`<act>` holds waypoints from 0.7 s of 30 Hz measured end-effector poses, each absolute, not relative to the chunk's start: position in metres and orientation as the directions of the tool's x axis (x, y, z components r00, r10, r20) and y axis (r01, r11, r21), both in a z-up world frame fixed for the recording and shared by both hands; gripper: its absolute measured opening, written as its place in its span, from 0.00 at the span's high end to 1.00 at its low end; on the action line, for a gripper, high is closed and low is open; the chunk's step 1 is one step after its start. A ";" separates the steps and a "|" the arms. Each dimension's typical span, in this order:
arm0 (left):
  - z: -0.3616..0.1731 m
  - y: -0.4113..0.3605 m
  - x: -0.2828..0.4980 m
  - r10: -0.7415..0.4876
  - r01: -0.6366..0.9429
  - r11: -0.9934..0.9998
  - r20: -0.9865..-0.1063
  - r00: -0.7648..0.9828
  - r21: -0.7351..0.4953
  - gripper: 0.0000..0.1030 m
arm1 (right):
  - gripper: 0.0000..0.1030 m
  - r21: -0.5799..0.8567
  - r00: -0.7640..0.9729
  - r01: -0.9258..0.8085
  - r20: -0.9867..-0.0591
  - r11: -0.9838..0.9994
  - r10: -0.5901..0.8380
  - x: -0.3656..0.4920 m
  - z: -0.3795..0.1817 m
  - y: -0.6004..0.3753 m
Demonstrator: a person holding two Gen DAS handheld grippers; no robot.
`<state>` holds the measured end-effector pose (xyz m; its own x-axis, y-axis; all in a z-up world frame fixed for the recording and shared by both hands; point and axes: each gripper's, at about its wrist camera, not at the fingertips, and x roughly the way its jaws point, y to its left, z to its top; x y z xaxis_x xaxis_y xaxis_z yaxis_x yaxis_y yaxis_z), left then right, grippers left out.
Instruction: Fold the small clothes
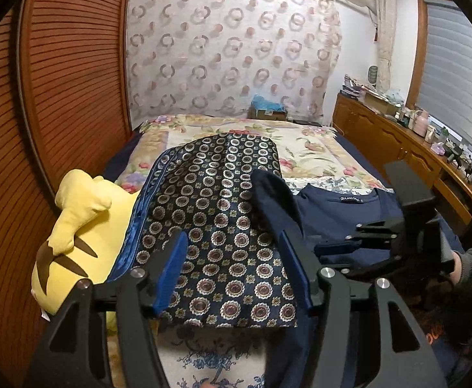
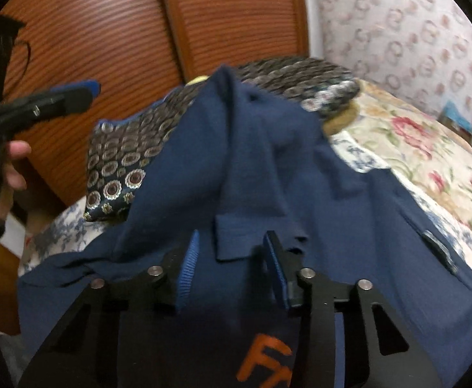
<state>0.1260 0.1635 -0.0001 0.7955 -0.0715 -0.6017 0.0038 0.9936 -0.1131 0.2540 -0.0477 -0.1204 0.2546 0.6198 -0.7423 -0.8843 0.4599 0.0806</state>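
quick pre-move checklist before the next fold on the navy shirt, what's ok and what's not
1. Navy shirt flat on the bed: not ok, one part is bunched up over the patterned pillow.
2. Right claw over the shirt: ok, jaws part open above a fold of fabric.
3. Right claw pinching cloth: cannot tell, the view is blurred.
4. Left claw free: ok, open with nothing between its pads.
5. Yellow plush toy out of the way: ok, it lies beside the pillow.
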 end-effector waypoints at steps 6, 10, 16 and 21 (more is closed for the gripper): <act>-0.004 0.165 0.124 -0.076 0.006 0.993 -0.601 0.796 -0.119 0.44 | 0.97 0.010 0.284 -0.896 -0.757 0.445 0.589 0.257 -0.121 -0.044; -0.004 0.163 0.124 -0.083 0.009 0.992 -0.597 0.798 -0.126 0.44 | 0.98 0.007 0.357 -0.856 -0.715 0.516 0.601 0.274 -0.101 -0.057; -0.003 0.157 0.127 -0.099 0.022 0.990 -0.592 0.800 -0.136 0.43 | 0.94 -0.035 0.485 -0.761 -0.695 0.648 0.531 0.306 -0.083 -0.070; -0.002 0.147 0.127 -0.117 0.040 0.989 -0.588 0.800 -0.142 0.43 | 0.56 0.016 0.501 -0.721 -0.679 0.693 0.537 0.322 -0.072 -0.090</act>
<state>0.1274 0.1470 -0.0019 0.8002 -0.1172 -0.5882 0.0403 0.9890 -0.1422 0.3216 -0.0902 -0.0719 0.5006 0.5372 -0.6789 -0.7211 0.6927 0.0164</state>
